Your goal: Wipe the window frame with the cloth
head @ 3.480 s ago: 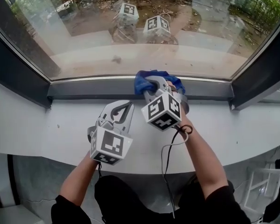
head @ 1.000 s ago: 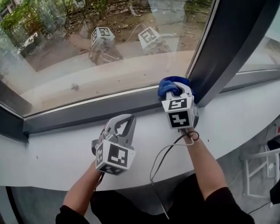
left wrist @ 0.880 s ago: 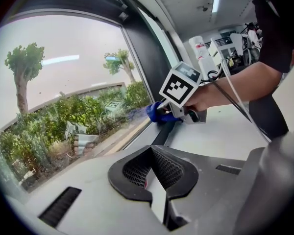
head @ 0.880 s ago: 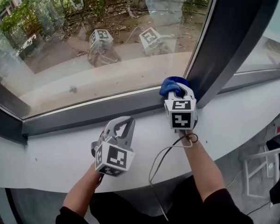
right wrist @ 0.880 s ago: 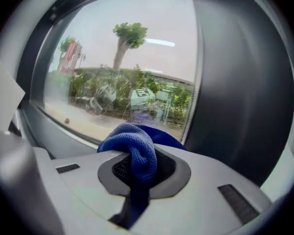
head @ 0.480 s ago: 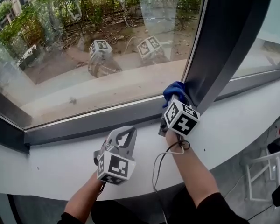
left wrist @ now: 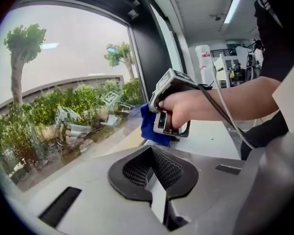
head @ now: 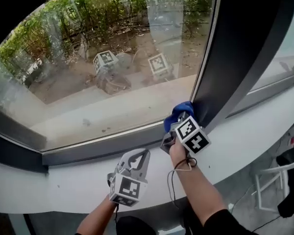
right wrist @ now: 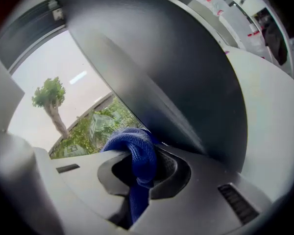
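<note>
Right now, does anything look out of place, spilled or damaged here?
Nothing stands out. The blue cloth is clamped in the right tongs at a corner of the window frame; the left tongs are shut and empty over the white sill.

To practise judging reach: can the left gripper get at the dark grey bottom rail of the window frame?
Probably yes. The left gripper, shut and empty, points at the dark grey bottom rail across bare white sill; the right gripper, clamping the blue cloth, is off to one side.
</note>
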Available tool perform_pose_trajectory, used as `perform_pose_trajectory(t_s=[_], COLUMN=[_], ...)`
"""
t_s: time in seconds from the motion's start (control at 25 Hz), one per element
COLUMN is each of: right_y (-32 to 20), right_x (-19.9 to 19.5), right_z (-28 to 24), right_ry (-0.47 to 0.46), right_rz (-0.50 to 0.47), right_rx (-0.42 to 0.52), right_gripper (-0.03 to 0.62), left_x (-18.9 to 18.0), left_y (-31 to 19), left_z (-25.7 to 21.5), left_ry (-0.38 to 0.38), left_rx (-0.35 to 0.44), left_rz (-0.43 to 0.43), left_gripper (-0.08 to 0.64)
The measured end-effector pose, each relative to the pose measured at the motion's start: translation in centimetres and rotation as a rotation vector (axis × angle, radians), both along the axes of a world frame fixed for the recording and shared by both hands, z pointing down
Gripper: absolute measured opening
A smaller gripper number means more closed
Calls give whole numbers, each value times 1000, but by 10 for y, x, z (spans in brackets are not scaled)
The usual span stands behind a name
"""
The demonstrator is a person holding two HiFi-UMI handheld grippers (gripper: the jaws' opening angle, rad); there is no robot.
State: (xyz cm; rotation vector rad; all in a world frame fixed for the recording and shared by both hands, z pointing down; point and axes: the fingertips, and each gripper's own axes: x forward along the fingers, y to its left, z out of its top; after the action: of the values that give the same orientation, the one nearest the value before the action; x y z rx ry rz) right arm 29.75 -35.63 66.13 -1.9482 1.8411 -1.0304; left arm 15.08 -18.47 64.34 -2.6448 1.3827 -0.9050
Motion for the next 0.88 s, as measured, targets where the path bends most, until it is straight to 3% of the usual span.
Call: perform_pose_trajectory(t_s=[0.28,0.52,0.88], right_y=[0,0,-1], right_x=[5,7,7], right_z=[-27,-61,-78], right_ry=[-159,-127,-123], right_rz=[146,177,137], right_rx=[-152,-175,-199], right_gripper=[23,23,21], left_x=[-15,-15,-2], left_y=[-5,-15,-17], left_z=[-90,-139,-165], left_ry=[7,-10,-27], left_rx=[-23,-29,-52], left_rz=[0,3,28], left_gripper=[5,5,5])
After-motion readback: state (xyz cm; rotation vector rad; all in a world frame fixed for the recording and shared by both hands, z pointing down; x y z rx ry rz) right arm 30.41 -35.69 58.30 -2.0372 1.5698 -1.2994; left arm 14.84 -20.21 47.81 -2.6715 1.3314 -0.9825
